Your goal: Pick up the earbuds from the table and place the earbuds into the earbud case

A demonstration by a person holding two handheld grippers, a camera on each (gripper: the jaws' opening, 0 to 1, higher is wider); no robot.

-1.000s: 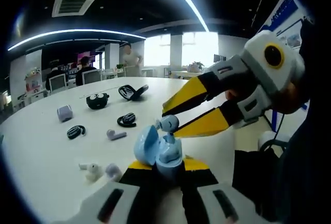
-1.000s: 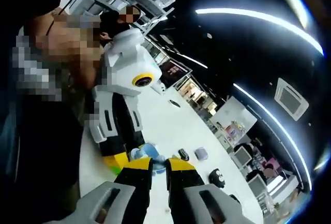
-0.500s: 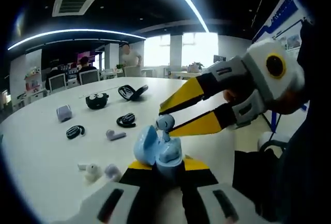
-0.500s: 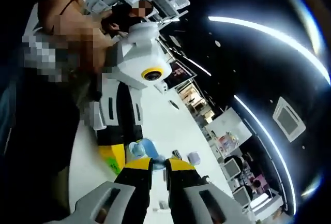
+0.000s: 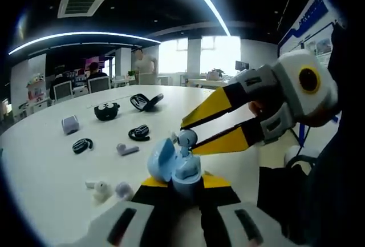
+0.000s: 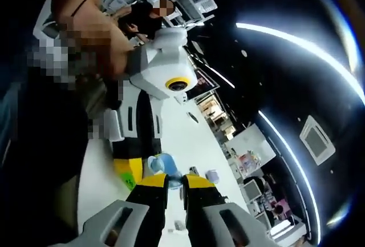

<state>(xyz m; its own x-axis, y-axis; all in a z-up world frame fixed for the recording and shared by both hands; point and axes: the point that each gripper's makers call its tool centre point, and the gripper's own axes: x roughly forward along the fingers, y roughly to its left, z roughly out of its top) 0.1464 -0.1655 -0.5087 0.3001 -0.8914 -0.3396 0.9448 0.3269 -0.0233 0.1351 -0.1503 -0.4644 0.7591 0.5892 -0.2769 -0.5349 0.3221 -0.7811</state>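
Here the round white surface (image 5: 51, 161) spreads widest across the left gripper view, carrying scattered items: a black case with eyes (image 5: 107, 110), an open black case (image 5: 145, 101), a lilac case (image 5: 70, 124), black ear hooks (image 5: 82, 144), and loose white earbuds (image 5: 102, 189) near the front edge. The right tool (image 5: 192, 136) reaches in from the right, its yellow jaws drawn narrow and pinching a light blue earbud (image 5: 185, 138) just above the case. The left tool (image 5: 178, 185) rises from the bottom, its jaws clamped on the light blue earbud case (image 5: 171, 164), whose lid stands open to the left. In the right gripper view, the right tool's own jaws sit close together, the blue case (image 6: 161, 164) just beyond them, and the left tool's white and black body (image 6: 145, 110) looms above.
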